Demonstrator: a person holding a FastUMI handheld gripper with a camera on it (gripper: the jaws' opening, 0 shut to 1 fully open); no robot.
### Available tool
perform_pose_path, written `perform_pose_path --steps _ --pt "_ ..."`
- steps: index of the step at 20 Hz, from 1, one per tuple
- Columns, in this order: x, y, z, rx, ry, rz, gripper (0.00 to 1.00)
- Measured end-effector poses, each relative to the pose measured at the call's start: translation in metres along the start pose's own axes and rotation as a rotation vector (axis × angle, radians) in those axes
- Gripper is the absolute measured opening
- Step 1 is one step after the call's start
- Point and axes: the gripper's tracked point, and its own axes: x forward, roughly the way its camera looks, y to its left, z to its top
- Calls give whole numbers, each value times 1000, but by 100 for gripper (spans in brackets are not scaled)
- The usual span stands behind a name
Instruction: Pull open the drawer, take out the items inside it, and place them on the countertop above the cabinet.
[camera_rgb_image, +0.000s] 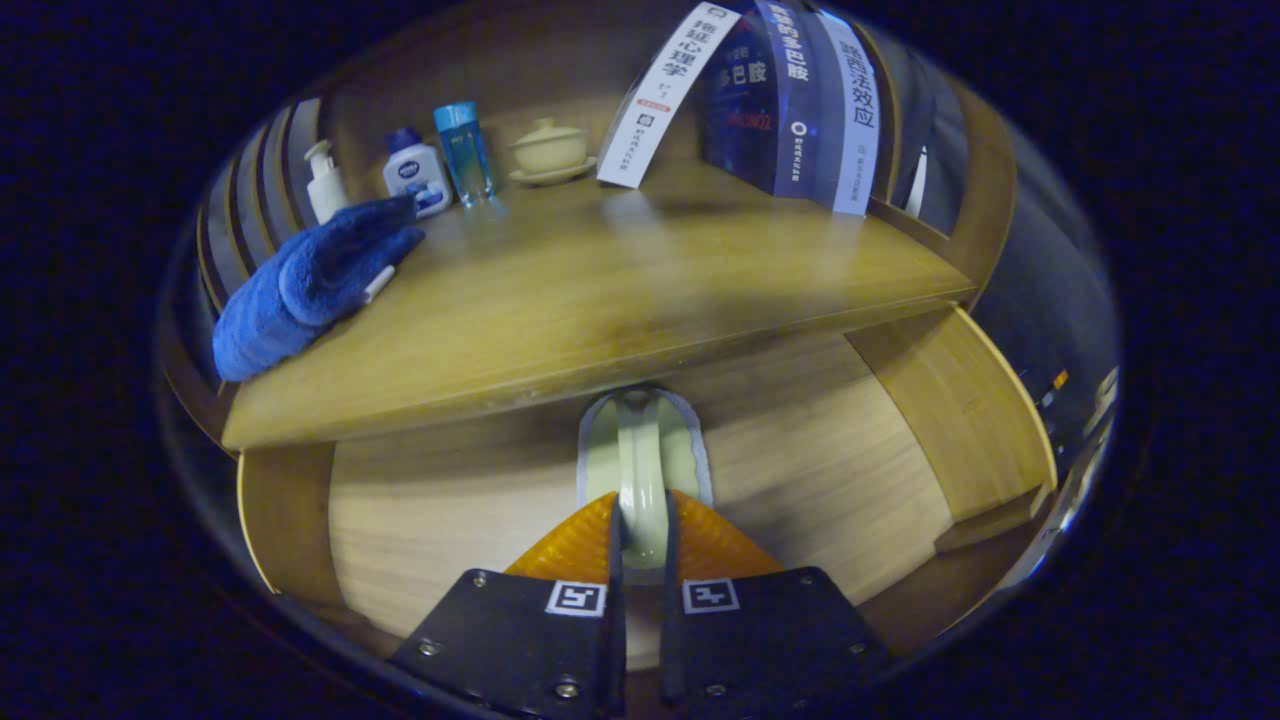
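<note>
I hold my gripper level and pointed straight at the front of the cabinet, a little below the countertop's front edge, so that I look up slightly at what stands on top. My two fingers are drawn in narrow and press from either side on the drawer handle, a pale rounded loop that runs upright between them (its lower end is hidden behind my fingers, its upper end curves into the drawer front). The handle sits on a pale backing plate with a grey border, fixed to the middle of the drawer front, a light wooden panel that spreads out to both sides of my fingers. Whether the drawer is pulled out at all I cannot tell from here, and its inside is out of my sight. Darker wooden cabinet sides frame the panel to the left and right. Just above the handle runs the countertop, a wide wooden board. On its near left corner lies a rolled blue towel. Beyond the towel, along the back, stand a white pump bottle, a white bottle with a blue cap and a clear blue bottle, close together in a row. Next to them sits a cream lidded cup on a saucer. Further right some books stand against the back, the leftmost leaning over.
</note>
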Motion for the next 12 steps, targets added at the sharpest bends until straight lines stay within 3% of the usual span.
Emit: perform_pose_path --steps 6,12 --pt "-27 -16 -7 -55 36 -89 14" --pt "-60 -24 -3 -28 7 -122 14"
